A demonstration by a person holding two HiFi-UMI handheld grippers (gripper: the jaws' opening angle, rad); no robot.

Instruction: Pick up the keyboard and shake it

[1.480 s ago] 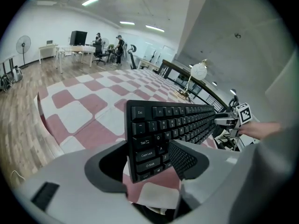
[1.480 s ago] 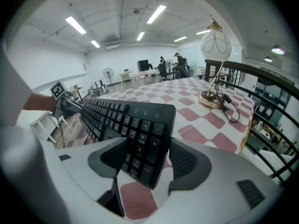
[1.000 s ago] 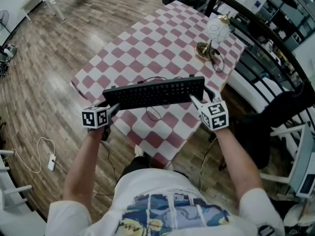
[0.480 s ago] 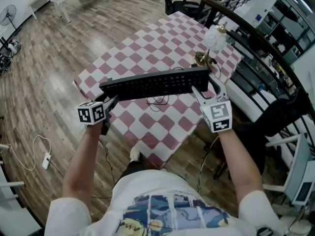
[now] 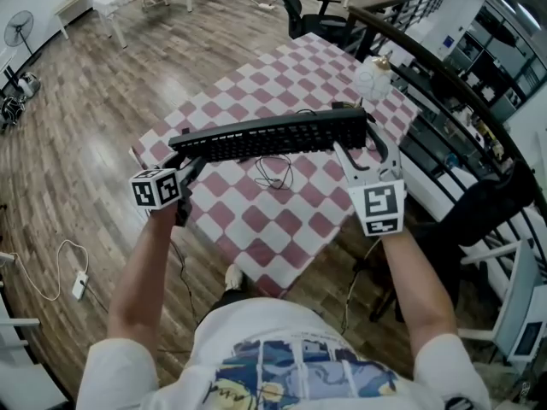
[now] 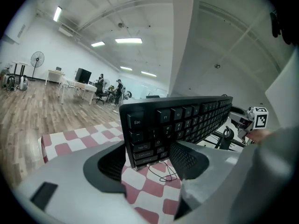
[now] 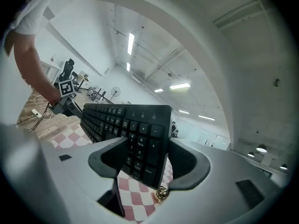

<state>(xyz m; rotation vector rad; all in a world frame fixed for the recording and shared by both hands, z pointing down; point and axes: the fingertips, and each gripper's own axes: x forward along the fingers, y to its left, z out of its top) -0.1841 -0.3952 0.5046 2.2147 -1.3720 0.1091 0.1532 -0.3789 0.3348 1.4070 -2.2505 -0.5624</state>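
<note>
The black keyboard [image 5: 269, 137] hangs in the air above the red-and-white checked table [image 5: 295, 220], tilted so that I see it nearly edge-on. My left gripper [image 5: 190, 162] is shut on its left end; in the left gripper view the Esc corner of the keyboard [image 6: 182, 122] sits between the jaws of the left gripper [image 6: 147, 155]. My right gripper [image 5: 363, 148] is shut on the right end. In the right gripper view the number-pad end of the keyboard [image 7: 121, 120] is clamped in the right gripper [image 7: 142, 160].
The keyboard's thin black cable [image 5: 273, 173] lies looped on the cloth. A white globe ornament on a gold base [image 5: 373, 71] stands at the table's far right corner. A black railing [image 5: 444, 84] runs along the right, an office chair [image 5: 312, 20] stands behind, and a white cord [image 5: 77, 284] lies on the wood floor.
Both grippers have risen with the keyboard, which now hangs higher over the table. It has tipped further, showing more of its edge, and its right end has risen more.
</note>
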